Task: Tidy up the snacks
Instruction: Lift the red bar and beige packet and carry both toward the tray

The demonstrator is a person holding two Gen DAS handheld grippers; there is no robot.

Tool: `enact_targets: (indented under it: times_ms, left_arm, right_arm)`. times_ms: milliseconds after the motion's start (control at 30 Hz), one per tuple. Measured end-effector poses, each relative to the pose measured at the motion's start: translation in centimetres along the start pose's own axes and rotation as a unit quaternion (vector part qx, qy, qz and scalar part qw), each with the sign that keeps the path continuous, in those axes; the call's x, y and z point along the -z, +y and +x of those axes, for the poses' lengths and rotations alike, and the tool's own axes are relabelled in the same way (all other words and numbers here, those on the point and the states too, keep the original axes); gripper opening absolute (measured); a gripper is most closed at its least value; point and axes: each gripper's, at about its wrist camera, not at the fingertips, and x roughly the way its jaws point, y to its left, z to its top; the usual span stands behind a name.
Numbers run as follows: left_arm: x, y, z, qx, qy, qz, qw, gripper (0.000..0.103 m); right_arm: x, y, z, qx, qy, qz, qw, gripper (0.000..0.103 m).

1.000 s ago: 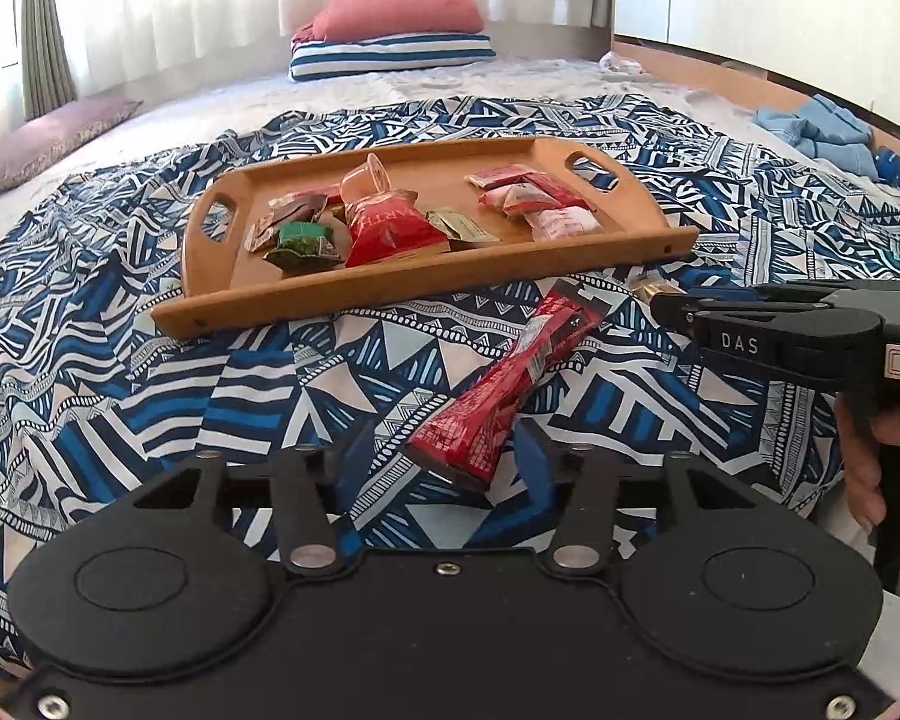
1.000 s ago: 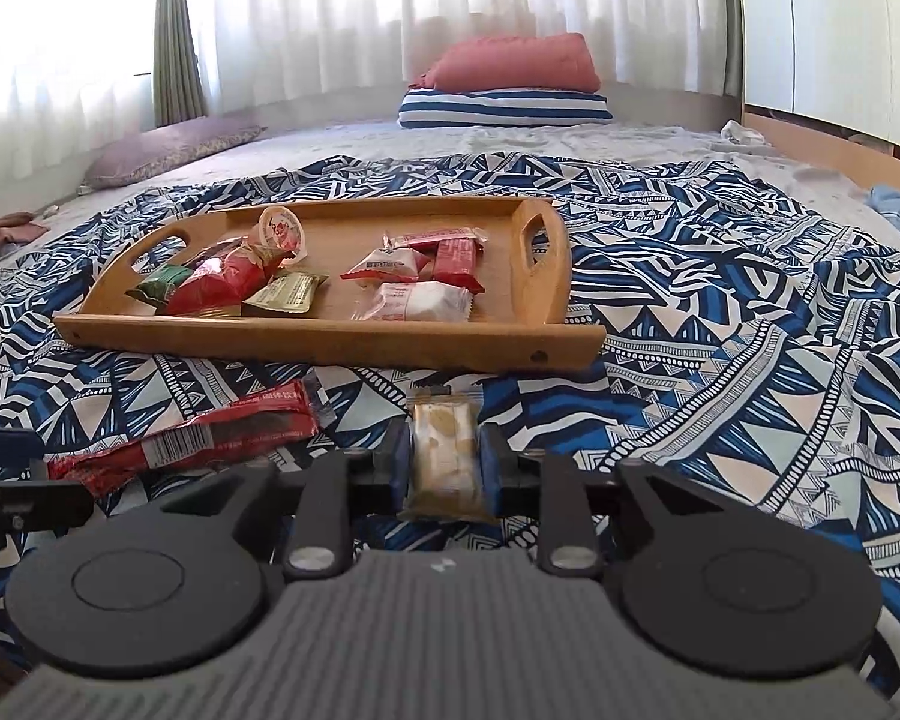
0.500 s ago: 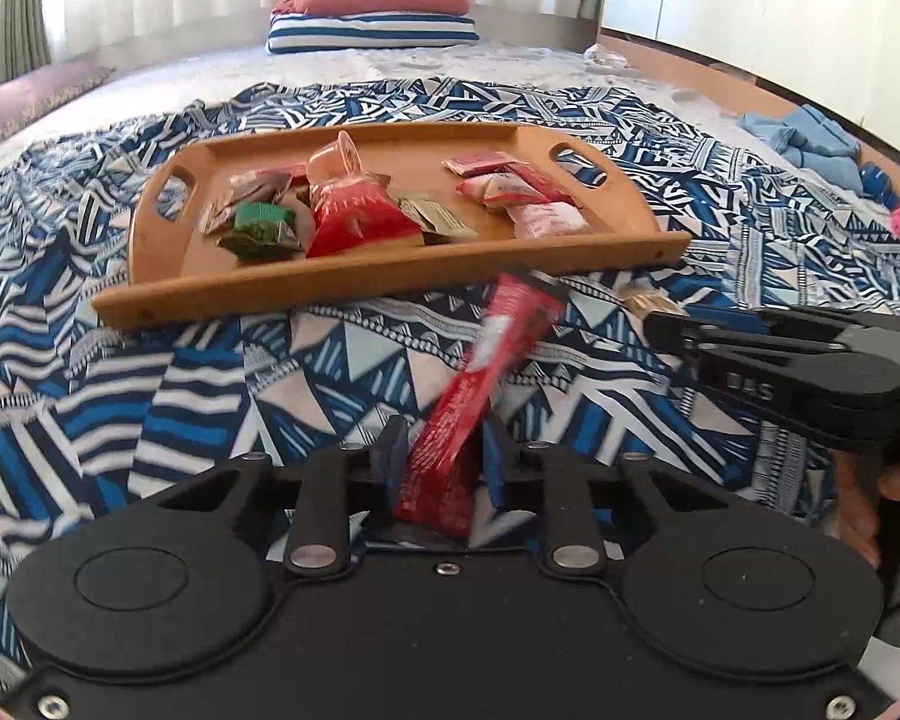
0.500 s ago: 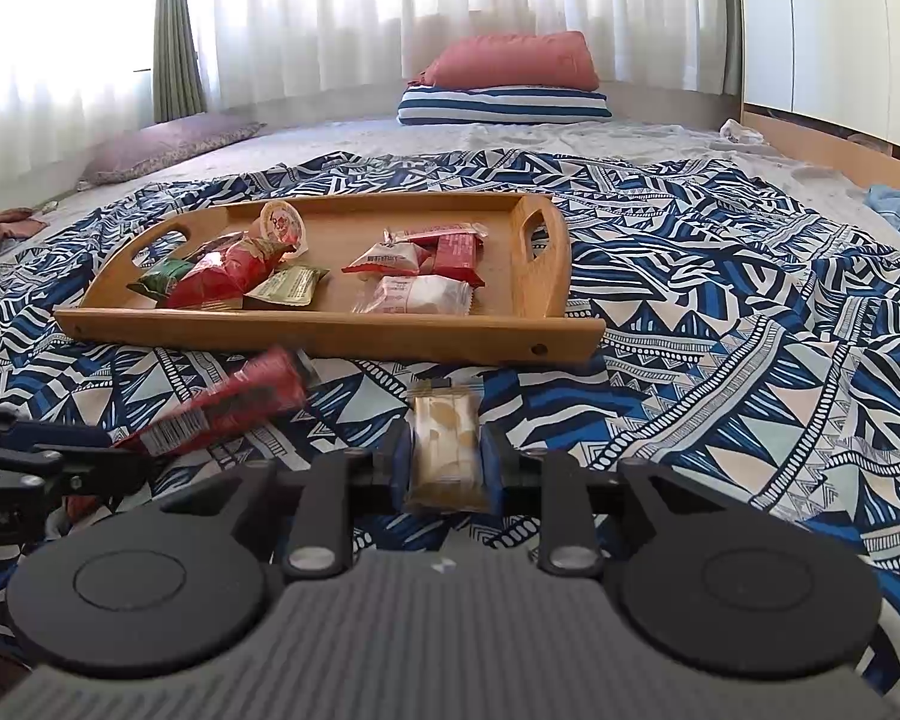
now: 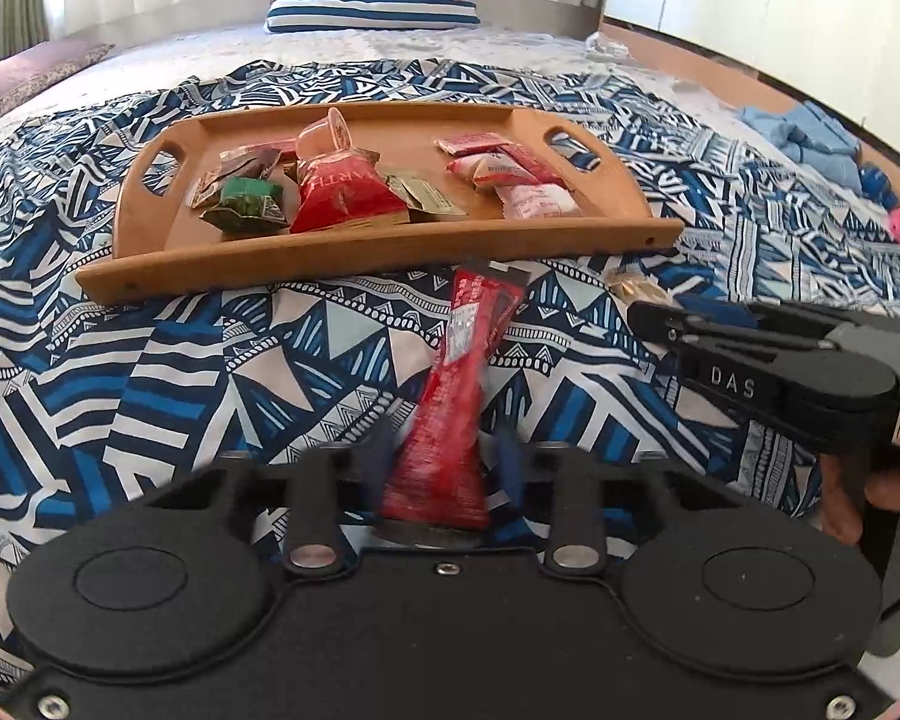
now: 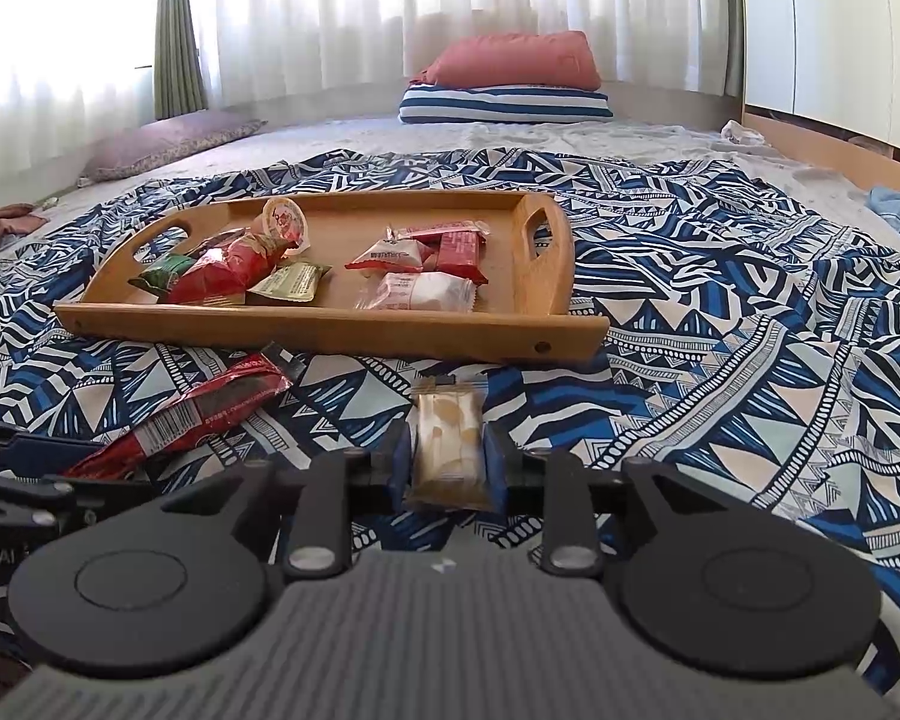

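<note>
Near the tray (image 5: 390,252), left tongs (image 5: 444,468) clamp a blurred red packet (image 5: 456,396); right tongs (image 6: 447,468) clamp a biscuit (image 6: 448,438).

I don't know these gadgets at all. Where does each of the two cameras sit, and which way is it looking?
Left wrist view: sits on the left tongs, looking along them over the patterned bedspread to the wooden tray; their jaws are opening around a long red snack packet; a hand holds the right tongs.
Right wrist view: sits on the right tongs, gripping a pale biscuit packet, facing the same tray.
Shared: tray, both packets, bedspread, red pillow.
</note>
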Motion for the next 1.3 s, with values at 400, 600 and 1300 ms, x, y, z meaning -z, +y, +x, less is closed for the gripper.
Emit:
enact_targets:
  times_ms: [400, 600, 1300]
  left_arm:
    - [0.6, -0.7, -1.0, -0.015, -0.01, -0.012, 0.9998, 0.021]
    - [0.1, -0.5, -0.6, -0.014, -0.018, -0.024, 0.9994, 0.038]
    - [-0.5, 0.0, 0.0, -0.023, -0.034, -0.028, 0.9987, 0.02]
  right_arm:
    - [0.6, 1.0, -1.2, -0.006, 0.0, -0.001, 1.0, 0.03]
    - [0.6, 1.5, -0.7, -0.003, -0.008, -0.011, 1.0, 0.049]
    - [1.3, 2.0, -0.4, 0.009, -0.036, 0.005, 0.999, 0.027]
